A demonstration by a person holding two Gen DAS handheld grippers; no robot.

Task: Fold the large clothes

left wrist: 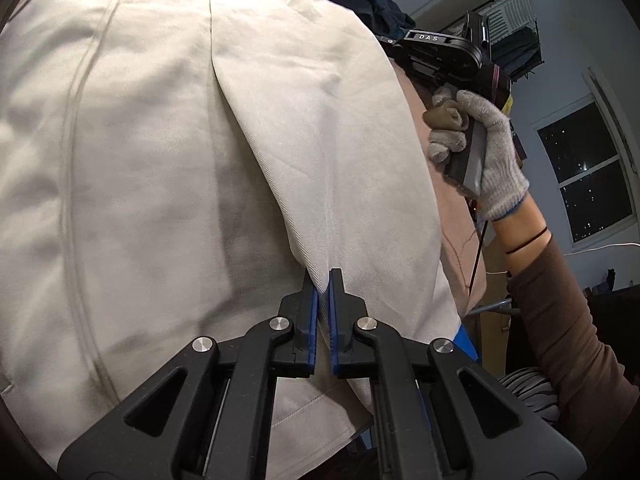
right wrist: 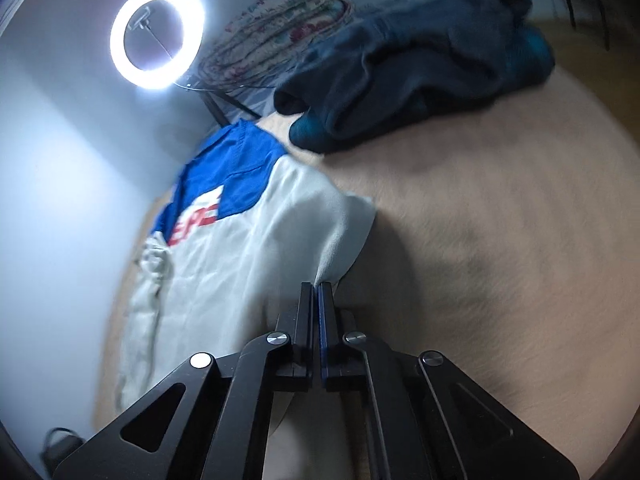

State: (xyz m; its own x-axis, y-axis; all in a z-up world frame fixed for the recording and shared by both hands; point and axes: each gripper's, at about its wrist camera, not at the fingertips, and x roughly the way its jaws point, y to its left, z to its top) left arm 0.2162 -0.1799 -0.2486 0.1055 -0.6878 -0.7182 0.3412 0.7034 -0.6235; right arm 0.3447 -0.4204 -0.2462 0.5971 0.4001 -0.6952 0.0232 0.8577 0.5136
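Home bedroom; fleece-covered bed (right wrist: 500, 220), folded quilt (right wrist: 288, 28), clothes rack (left wrist: 516, 20), night window (left wrist: 592, 176).

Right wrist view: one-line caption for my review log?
Right gripper pinches the white jacket edge on a tan bed.

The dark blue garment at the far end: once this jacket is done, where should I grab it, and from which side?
Judging from the right wrist view, take the dark blue garment at its rolled edge nearest the white jacket. That lobe bulges up off the beige surface, giving fingers something to close around. Come in low from the jacket side; the rest is a crumpled heap with no clear hem visible.
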